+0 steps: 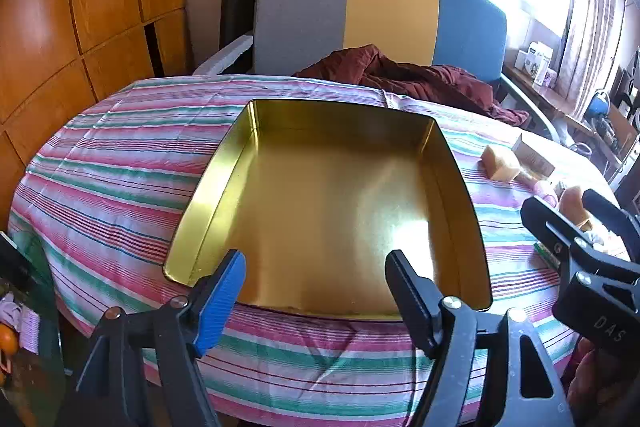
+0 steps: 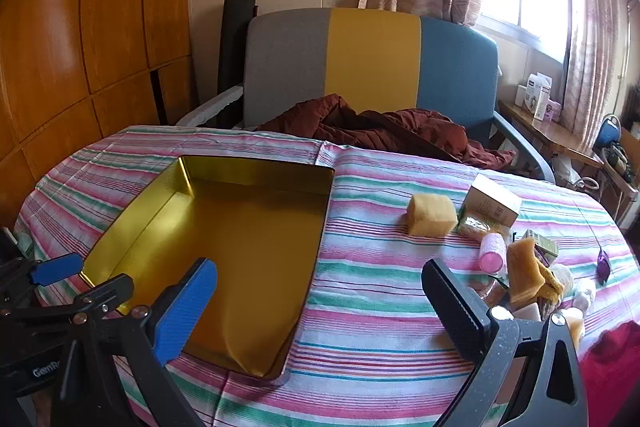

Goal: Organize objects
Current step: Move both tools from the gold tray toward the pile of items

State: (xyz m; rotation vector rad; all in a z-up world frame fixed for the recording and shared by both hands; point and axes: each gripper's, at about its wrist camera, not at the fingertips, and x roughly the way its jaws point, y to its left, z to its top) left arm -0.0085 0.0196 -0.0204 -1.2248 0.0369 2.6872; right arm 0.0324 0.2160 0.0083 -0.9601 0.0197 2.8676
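Observation:
An empty gold tin tray (image 1: 460, 187) lies on the striped tablecloth; it also shows in the right wrist view (image 2: 120, 227). My left gripper (image 1: 316, 263) is open and empty over the tray's near edge. My right gripper (image 2: 320, 275) is open and empty above the cloth just right of the tray. To the right lie a yellow sponge (image 2: 432, 215), a small cardboard box (image 2: 492, 201), a pink roller (image 2: 493, 253), an amber block (image 2: 524, 267) and a purple wrapper (image 2: 603, 261). In the left view the sponge (image 1: 500, 163) sits at the right edge.
A grey, yellow and blue chair (image 2: 372, 63) stands behind the table with a dark red cloth (image 2: 384, 131) on it. Wooden panels (image 2: 80, 47) are at the left. A cluttered shelf (image 2: 544, 123) runs under the window at right. The right gripper's body (image 1: 584, 247) shows in the left view.

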